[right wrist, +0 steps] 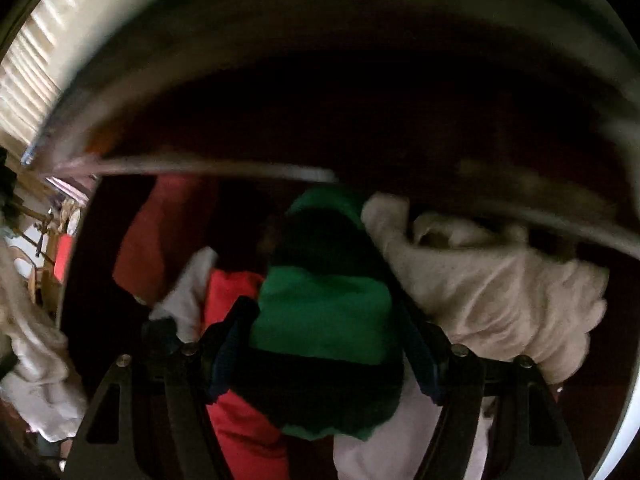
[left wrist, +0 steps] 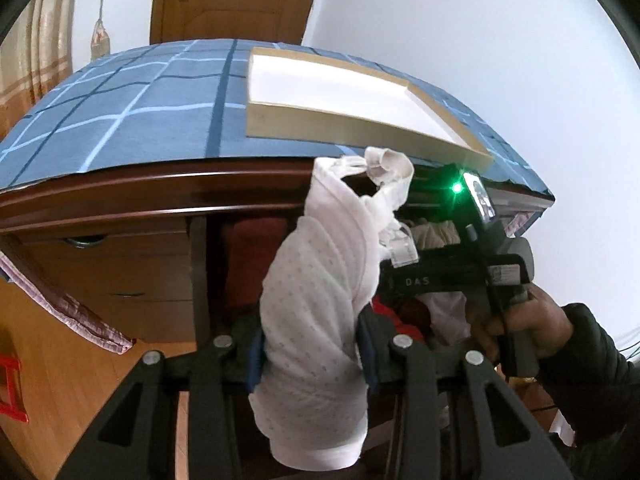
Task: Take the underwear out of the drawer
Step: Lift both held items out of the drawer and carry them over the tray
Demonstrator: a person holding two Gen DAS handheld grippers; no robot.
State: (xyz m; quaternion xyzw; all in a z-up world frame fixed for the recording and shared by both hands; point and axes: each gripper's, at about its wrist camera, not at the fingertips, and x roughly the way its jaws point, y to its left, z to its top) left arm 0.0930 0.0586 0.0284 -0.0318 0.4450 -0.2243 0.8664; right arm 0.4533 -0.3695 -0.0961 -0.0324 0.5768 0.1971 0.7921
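My left gripper is shut on a rolled white dotted underwear, which stands up between the blue pads in front of the dark wooden desk. A hand holds the other gripper, pointed down into the open drawer at the right. In the right wrist view, my right gripper is inside the drawer. Its blue pads sit against both sides of a folded green and black underwear. The picture there is blurred.
A red garment and cream garments lie beside the green one in the drawer. On the desk top a blue checked cloth carries a shallow white box. Closed drawers are at the left, a wooden door behind.
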